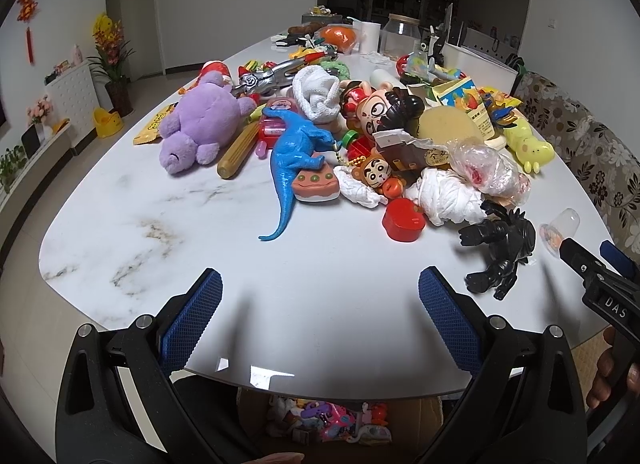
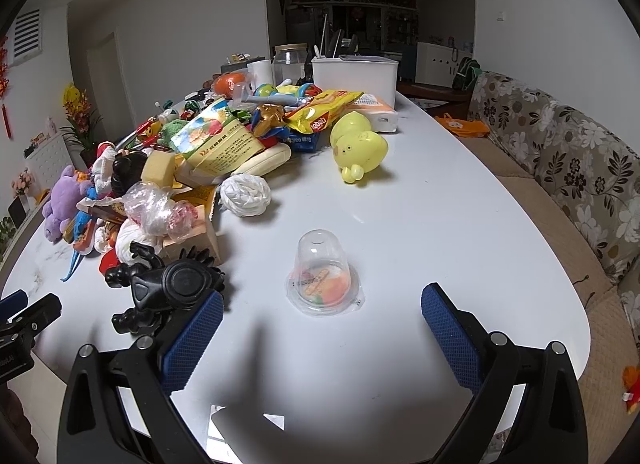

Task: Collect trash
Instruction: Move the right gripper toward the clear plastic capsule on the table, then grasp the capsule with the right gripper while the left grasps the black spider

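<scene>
A clear plastic jelly cup [image 2: 322, 276] stands upside down on the white table [image 2: 440, 223], just ahead of my open right gripper [image 2: 322, 328] and between its finger lines; nothing is held. In the left wrist view the same cup [image 1: 560, 227] sits at the far right beside the right gripper [image 1: 588, 250]. My left gripper [image 1: 320, 304] hangs open over bare table near the front edge. Ahead of it lie a crumpled white tissue [image 1: 448, 195] and a wad of clear plastic wrap [image 1: 488, 167]. A balled white tissue [image 2: 246, 195] lies further out.
Toys crowd the table: a blue dinosaur [image 1: 296, 151], a purple plush [image 1: 196, 123], a black jointed figure [image 1: 500, 248] and a yellow toy [image 2: 358, 143]. Snack bags [image 2: 324, 111] and a white bin [image 2: 356, 79] sit at the back. A cardboard box [image 1: 420, 416] of toys is below.
</scene>
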`<control>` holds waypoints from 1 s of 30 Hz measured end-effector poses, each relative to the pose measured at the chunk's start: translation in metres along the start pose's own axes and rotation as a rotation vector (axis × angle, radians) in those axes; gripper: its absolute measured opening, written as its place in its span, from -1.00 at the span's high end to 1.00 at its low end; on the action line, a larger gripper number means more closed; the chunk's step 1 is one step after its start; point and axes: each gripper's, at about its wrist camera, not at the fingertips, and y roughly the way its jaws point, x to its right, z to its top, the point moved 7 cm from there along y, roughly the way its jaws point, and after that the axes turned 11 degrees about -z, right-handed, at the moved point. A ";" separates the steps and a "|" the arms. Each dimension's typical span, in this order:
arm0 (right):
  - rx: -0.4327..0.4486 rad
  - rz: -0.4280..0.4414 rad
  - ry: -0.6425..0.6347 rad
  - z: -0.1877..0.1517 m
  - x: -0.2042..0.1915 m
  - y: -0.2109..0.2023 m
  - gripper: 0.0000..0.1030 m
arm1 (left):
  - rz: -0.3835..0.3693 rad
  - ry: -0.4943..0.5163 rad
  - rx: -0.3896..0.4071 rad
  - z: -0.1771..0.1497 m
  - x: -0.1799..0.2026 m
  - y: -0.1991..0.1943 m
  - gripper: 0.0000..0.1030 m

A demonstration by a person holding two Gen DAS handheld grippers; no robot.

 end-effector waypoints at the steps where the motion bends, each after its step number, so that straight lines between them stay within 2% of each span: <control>1: 0.000 0.000 0.001 0.000 0.000 0.000 -0.90 | 0.000 -0.001 0.000 0.000 0.000 0.000 -0.87; 7: 0.008 -0.017 -0.009 0.003 0.005 0.004 -0.90 | 0.001 -0.001 -0.002 0.000 0.000 0.000 -0.87; 12: -0.015 -0.011 0.035 0.005 0.016 0.009 -0.90 | -0.001 -0.009 -0.003 0.001 -0.002 0.002 -0.87; 20: -0.014 -0.020 -0.002 0.005 0.008 0.014 -0.90 | 0.003 -0.013 -0.010 -0.001 -0.004 0.005 -0.87; 30: -0.011 -0.029 0.024 0.015 0.011 0.034 -0.90 | 0.009 -0.011 -0.022 0.000 -0.004 0.010 -0.87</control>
